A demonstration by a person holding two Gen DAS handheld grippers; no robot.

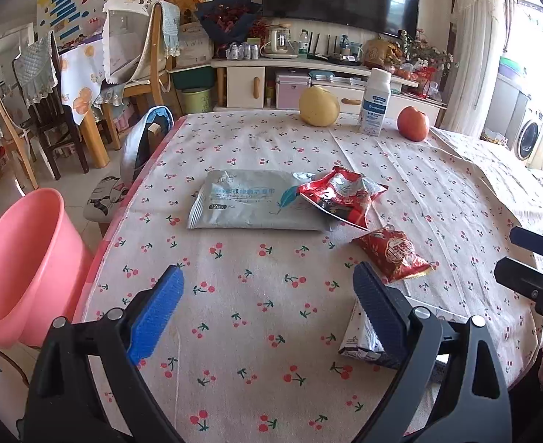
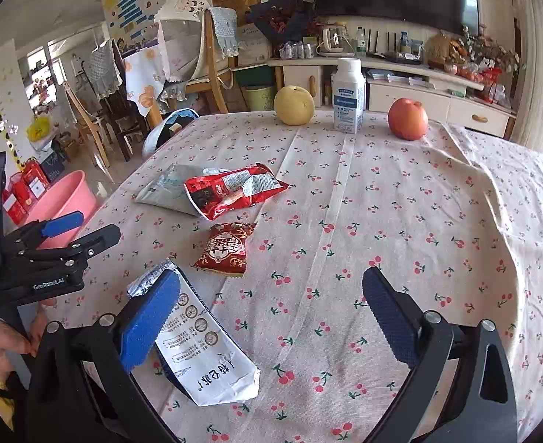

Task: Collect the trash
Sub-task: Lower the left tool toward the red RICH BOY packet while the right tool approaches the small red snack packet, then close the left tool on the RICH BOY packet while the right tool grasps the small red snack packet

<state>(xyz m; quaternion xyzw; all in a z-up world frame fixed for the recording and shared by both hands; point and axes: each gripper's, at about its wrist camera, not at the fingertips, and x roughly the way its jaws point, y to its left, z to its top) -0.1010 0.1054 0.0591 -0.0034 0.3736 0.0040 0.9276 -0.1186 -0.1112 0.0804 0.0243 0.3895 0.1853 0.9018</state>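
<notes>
I hold both the left gripper (image 1: pixel 267 295) and right gripper (image 2: pixel 271 306) released above the table (image 2: pixel 437 221); wrappers lie mid-table: grey pouch (image 1: pixel 249 199), torn red wrapper (image 2: pixel 234 190), small red packet (image 2: pixel 225 247), white wrapper (image 2: pixel 205 354) near its front edge.

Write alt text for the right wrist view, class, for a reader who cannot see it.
Open right gripper hovers over a cherry-print tablecloth strewn with trash: a white printed flat packet, a small red snack pouch and a torn red wrapper on a grey pack. Beyond stand a yellow pear, white bottle and red apple.
</notes>
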